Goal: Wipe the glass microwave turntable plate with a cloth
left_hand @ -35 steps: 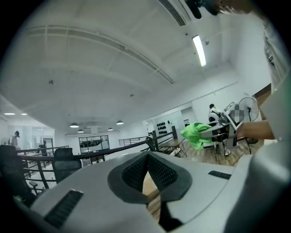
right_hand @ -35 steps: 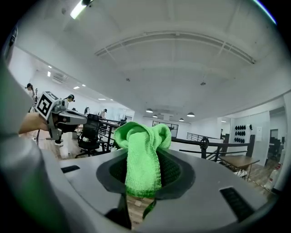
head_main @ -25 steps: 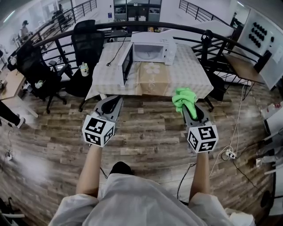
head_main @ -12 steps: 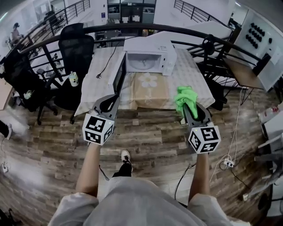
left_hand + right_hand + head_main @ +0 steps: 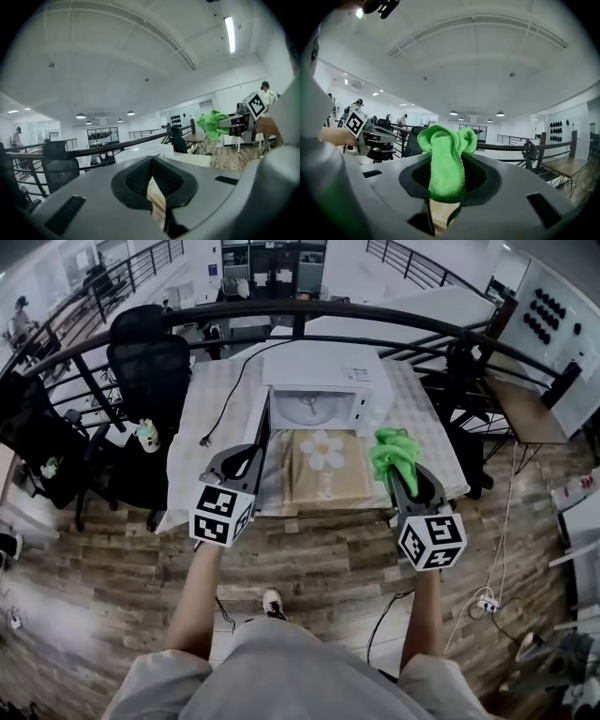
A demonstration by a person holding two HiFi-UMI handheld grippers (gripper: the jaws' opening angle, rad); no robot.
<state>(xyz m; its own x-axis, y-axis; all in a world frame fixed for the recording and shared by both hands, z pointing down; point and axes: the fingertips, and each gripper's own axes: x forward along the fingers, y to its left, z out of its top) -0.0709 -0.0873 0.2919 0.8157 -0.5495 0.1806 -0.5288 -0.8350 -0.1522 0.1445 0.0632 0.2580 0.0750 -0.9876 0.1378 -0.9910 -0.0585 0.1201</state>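
Right claw clamped on green cloth, left claw closed empty; glass plate sits inside the open microwave on the table, well apart ahead, between the 2 claws, so cloth must go forward and left.

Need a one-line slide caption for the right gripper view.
Right gripper shut on a folded green cloth, with a dark railing and office ceiling beyond.

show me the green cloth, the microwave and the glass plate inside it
green cloth [image 5: 394,454], head view, middle of the bunched fabric
microwave [image 5: 323,373], head view, its white top
glass plate [image 5: 311,407], head view, centre of the disc inside the cavity
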